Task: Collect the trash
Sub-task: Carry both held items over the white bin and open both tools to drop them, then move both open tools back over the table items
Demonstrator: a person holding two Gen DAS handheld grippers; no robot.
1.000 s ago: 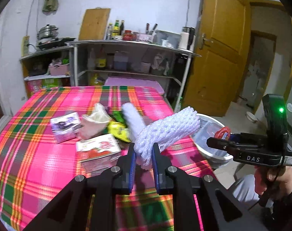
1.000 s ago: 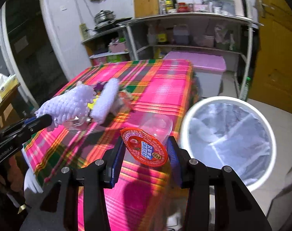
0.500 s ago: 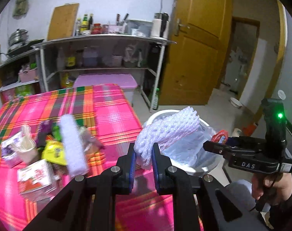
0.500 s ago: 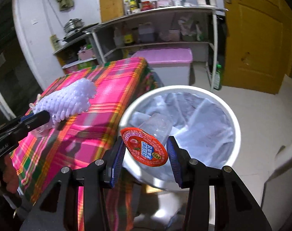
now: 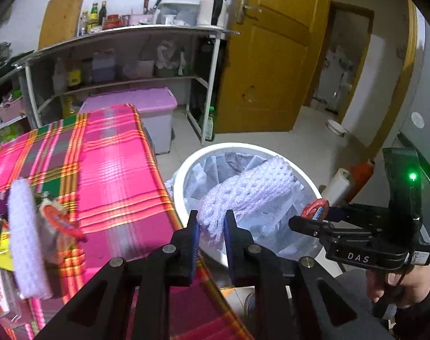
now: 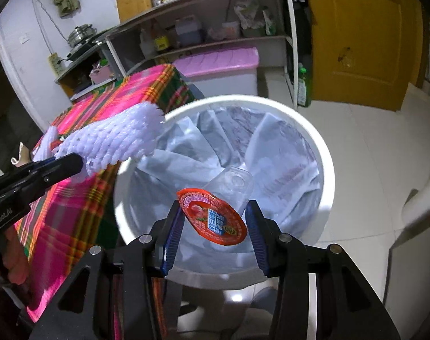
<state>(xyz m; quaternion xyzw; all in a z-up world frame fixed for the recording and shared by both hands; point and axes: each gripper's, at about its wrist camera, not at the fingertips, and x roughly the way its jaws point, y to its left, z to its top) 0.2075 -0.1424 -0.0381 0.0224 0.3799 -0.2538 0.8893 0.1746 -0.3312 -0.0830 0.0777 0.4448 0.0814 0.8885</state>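
Observation:
A white foam net (image 5: 249,189) sticks out from between the pads of my left gripper (image 5: 210,226), over the near rim of the white lined trash bin (image 5: 186,167). Those jaws are opening, though the pads still touch the net. My right gripper (image 6: 213,223) is shut on a clear plastic cup with a red foil lid (image 6: 215,218) and holds it above the bin's (image 6: 322,153) open mouth. Seen from the right wrist, the net (image 6: 115,141) reaches over the bin's left rim. More trash lies on the pink plaid table (image 5: 110,170): another foam net (image 5: 25,235) and a red-lidded cup (image 5: 59,221).
The bin stands on the floor against the table's right edge. Behind it are a purple-lidded storage box (image 5: 146,104), a cluttered metal shelf (image 5: 129,34) and a yellow door (image 5: 271,56). A white paper roll (image 6: 424,198) lies on the floor right of the bin.
Both grippers swung right, off the table and down over the bin, still carrying the net and the cup. The bin now fills the middle of both views.

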